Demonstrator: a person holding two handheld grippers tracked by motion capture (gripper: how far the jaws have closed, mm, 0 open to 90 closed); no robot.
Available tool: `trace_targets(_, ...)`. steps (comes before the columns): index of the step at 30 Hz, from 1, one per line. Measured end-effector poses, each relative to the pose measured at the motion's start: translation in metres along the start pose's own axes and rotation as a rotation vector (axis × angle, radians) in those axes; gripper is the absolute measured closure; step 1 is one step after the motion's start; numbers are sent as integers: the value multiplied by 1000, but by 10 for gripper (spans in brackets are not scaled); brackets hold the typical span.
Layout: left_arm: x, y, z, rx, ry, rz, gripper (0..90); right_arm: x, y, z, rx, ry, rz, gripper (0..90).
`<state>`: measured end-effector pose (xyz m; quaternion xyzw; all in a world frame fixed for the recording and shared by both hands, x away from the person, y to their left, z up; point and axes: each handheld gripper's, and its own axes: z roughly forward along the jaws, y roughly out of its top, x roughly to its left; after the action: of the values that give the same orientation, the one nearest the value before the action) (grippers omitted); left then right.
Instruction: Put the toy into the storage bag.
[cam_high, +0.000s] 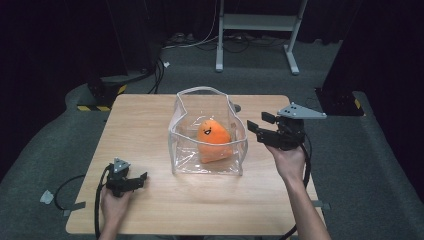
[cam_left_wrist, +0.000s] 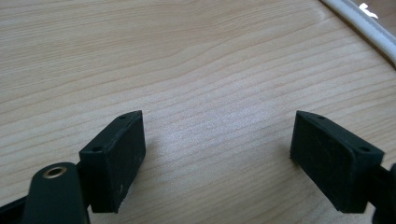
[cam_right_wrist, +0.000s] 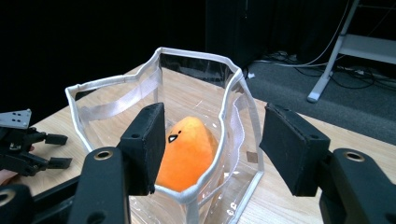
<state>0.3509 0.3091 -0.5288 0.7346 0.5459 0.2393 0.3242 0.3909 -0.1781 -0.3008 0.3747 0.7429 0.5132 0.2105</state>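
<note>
The orange toy (cam_high: 214, 139) sits inside the clear bag (cam_high: 182, 150) at the table's (cam_high: 150, 120) middle, tip up and leaning a little, a small black face on its upper side; the bag stands upright, its white-edged mouth open.

The right gripper (cam_high: 256, 128) hovers just at the bag's 3 o'clock side, lifted off the wood and pointed toward 9 o'clock, the hand (cam_high: 289, 161) under it and the forearm running back to 5 o'clock; its jaws stand wide with nothing between them, and in the right gripper view (cam_right_wrist: 210, 149) they frame the bag's near rim and the toy (cam_right_wrist: 187, 151) behind it.

The left gripper (cam_high: 141, 179) rests low at the bag's 8 o'clock, well apart from it, aimed toward 3 o'clock; its jaws are also wide, bare wood (cam_left_wrist: 187, 70) between them.

Beyond the table at 12 o'clock stand a white frame's (cam_high: 290, 45) legs, with cables (cam_high: 200, 42) on the grey floor.
</note>
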Motion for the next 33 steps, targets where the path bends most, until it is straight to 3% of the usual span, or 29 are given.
trace_targets(14, 0, 0, 0, 0, 1, -3, 183, -11, -13, -18, -40, -14, 36, 399)
trace_targets(22, -1, -1, 0, -1, 2, -6, 183, -17, -20, -23, -55, -12, 64, 397)
trace_targets(33, -1, -1, 0, -2, 2, -7, 183, -19, -27, -26, -54, -22, 68, 403)
